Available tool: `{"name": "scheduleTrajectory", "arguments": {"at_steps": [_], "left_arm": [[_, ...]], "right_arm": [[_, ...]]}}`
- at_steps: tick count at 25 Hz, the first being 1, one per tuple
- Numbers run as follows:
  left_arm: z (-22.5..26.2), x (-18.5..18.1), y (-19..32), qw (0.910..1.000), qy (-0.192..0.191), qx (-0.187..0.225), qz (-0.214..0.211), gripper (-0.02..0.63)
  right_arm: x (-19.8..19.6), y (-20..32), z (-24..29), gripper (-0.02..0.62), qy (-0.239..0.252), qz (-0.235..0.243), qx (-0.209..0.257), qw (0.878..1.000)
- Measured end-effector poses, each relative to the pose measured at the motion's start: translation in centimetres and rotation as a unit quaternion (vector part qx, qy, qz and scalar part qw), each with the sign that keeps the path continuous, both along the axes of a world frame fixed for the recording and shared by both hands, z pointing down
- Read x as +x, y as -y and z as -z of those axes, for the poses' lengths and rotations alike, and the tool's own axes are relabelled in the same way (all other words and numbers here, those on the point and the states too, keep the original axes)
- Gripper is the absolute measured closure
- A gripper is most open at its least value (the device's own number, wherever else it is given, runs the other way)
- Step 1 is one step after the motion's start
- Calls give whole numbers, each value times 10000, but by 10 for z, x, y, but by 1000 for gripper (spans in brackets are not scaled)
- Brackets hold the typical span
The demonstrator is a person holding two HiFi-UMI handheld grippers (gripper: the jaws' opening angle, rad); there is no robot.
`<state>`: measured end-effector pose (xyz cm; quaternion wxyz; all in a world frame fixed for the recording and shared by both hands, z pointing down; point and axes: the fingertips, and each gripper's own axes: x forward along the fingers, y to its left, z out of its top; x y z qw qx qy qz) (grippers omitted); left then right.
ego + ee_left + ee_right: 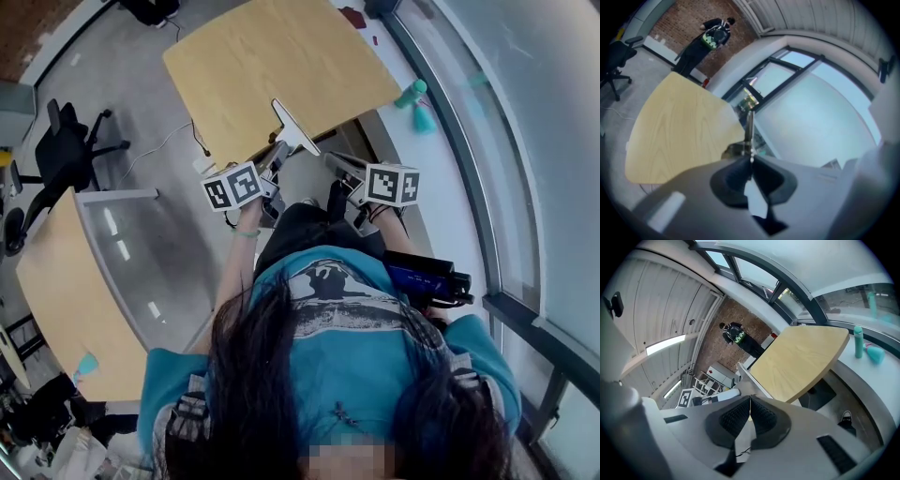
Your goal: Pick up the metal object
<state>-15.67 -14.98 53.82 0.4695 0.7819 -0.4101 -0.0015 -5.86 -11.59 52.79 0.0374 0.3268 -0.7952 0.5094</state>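
Counter [281, 66]: a pale wooden top at 12 o'clock in the head view, ahead of the person.
Left hand-held gripper [750, 158]: at 11 o'clock from the person's chest, with its jaws clamped on the narrow end of the metal object.
Right hand-held gripper [750, 403]: at 1 o'clock, just beside the left one. Its jaws are pressed together with nothing between them, and it is apart from the metal.
Metal object [295, 127]: a thin flat piece, broader at its free end, held in the air over the counter's near edge. It points toward 12 o'clock and shows edge-on in the left gripper view.
Step in hand: the lift looks done, and what remains is a steady hold.
Doing it well: the grip is at one end only, so the broad free end can lever against the pads and slip. Squeeze firmly, move slowly without twisting the wrist, and hold the plate in line with the jaws. The right hand-held gripper should be clear of the edge, or ready to steady the free end.
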Motion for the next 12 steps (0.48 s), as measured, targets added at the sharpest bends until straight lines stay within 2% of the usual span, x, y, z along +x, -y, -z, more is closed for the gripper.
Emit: {"name": "scheduleTrajectory", "arguments": {"at_steps": [6, 12], "left_arm": [[6, -1, -18, 9999, -159, 28, -24, 589], [17, 10, -35, 9998, -78, 172, -59, 589]], "right_arm": [[0, -17, 3, 583, -117, -46, -44, 9999], [11, -29, 11, 583, -145, -33, 5, 9999]]}}
